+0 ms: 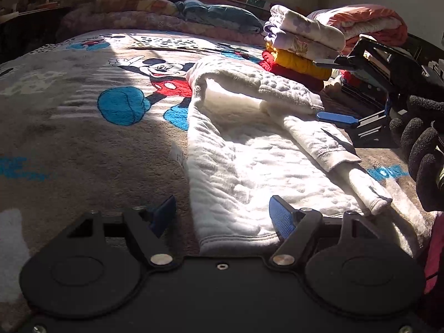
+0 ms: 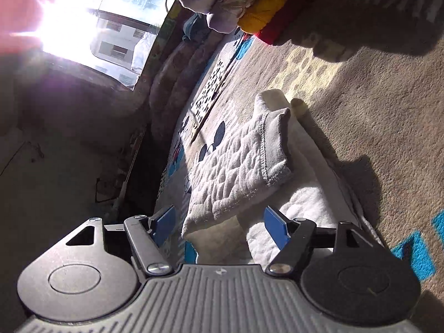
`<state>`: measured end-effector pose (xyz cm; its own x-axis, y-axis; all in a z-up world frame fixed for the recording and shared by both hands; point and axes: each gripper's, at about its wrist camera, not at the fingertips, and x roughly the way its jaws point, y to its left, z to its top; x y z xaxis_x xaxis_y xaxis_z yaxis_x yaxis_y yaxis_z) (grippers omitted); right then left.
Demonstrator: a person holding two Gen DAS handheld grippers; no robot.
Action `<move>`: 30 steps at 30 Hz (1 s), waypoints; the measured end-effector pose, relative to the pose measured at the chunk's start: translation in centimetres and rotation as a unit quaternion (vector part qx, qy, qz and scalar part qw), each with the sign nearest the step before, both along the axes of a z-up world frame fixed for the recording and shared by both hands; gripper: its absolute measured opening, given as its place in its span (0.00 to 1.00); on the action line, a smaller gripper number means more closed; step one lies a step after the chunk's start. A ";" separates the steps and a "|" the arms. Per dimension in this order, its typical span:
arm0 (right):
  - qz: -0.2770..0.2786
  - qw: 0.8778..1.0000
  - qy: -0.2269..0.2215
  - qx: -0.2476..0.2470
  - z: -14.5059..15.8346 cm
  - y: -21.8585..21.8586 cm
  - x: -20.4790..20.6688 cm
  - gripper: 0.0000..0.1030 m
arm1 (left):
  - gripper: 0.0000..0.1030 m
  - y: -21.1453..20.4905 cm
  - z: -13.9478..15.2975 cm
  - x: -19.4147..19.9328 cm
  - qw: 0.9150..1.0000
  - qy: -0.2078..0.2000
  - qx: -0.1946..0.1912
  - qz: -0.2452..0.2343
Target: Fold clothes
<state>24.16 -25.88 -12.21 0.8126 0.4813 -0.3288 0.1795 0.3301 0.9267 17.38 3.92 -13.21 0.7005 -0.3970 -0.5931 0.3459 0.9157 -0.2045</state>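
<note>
A white quilted garment (image 1: 249, 161) lies spread on the bed, one sleeve (image 1: 358, 174) folded across it toward me. My left gripper (image 1: 222, 217) is open at the near hem, its right blue pad (image 1: 280, 216) over the cloth and its left pad over the blanket. In the left wrist view my right gripper (image 1: 330, 90) is open, turned on its side at the garment's far right edge, and a gloved hand (image 1: 421, 144) holds it. The right wrist view shows that gripper (image 2: 219, 223) open, with a folded flap of the garment (image 2: 236, 172) between its fingers.
A Mickey Mouse blanket (image 1: 116, 88) covers the bed. At the back right stands a stack of folded clothes (image 1: 299, 50), also seen in the right wrist view as the clothes stack (image 2: 249, 0). Rolled bedding (image 1: 369, 22) and pillows (image 1: 133, 5) line the far edge under a bright window (image 2: 91, 25).
</note>
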 end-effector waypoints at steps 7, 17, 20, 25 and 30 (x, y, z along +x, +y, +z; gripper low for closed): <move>-0.082 0.993 0.057 0.068 -1.6 3.1 1.7 0.73 | 0.72 0.0 -0.1 0.2 1.000 0.002 -0.002 -0.003; -0.229 0.967 0.058 0.101 -3.3 4.0 0.4 0.59 | 0.72 0.1 -0.3 0.5 1.000 0.008 -0.012 -0.005; -0.241 0.963 0.057 0.105 -4.4 3.6 0.1 0.37 | 0.72 0.2 -0.3 0.6 1.000 0.010 -0.012 -0.007; -0.223 0.971 0.037 0.081 -3.9 3.1 -0.1 0.17 | 0.72 0.2 -0.1 0.5 1.000 0.010 -0.008 -0.013; -0.190 0.981 -0.011 0.025 -0.6 2.2 0.8 0.14 | 0.72 0.1 0.2 0.1 1.000 0.003 -0.004 -0.025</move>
